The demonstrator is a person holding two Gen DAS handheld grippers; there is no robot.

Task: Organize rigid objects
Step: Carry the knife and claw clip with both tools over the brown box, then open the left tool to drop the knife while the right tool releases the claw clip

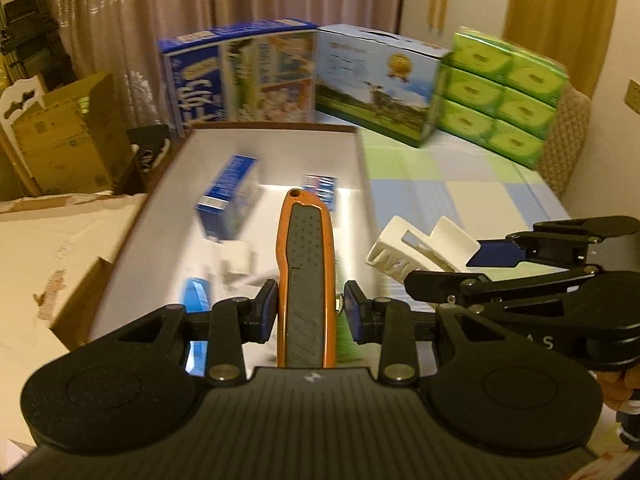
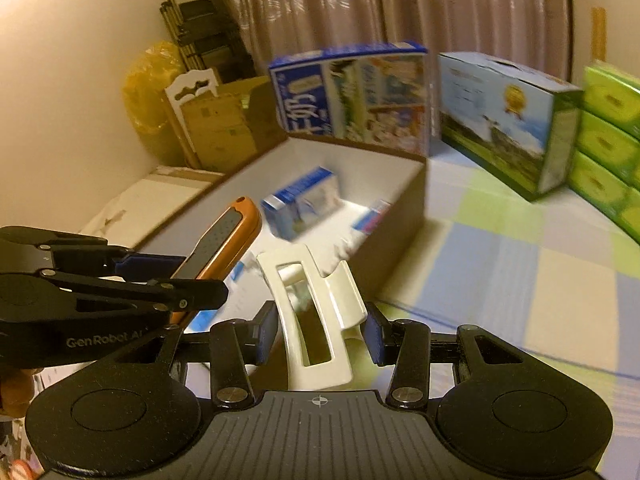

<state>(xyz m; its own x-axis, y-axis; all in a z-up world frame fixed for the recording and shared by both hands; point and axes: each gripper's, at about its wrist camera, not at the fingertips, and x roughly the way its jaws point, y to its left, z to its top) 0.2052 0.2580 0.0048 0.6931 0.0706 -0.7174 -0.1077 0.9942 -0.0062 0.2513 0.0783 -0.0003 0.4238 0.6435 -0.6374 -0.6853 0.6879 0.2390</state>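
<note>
My left gripper (image 1: 310, 312) is shut on an orange and grey utility knife (image 1: 306, 264), held above the near end of a white-lined cardboard box (image 1: 280, 140). My right gripper (image 2: 322, 332) is shut on a white hair claw clip (image 2: 316, 312), held beside the box's right wall. The clip (image 1: 420, 250) and right gripper (image 1: 480, 264) show in the left wrist view; the knife (image 2: 224, 240) and left gripper (image 2: 160, 276) show in the right wrist view. Inside the box lie a blue carton (image 1: 230, 200), a smaller blue and red pack (image 1: 320, 190) and small white items (image 1: 240, 260).
Two large printed cartons (image 1: 240, 76) (image 1: 380, 84) and a stack of green tissue packs (image 1: 504, 92) stand behind the box on a checked cloth (image 1: 460, 196). Brown cardboard boxes (image 1: 68, 136) sit to the left by the curtain.
</note>
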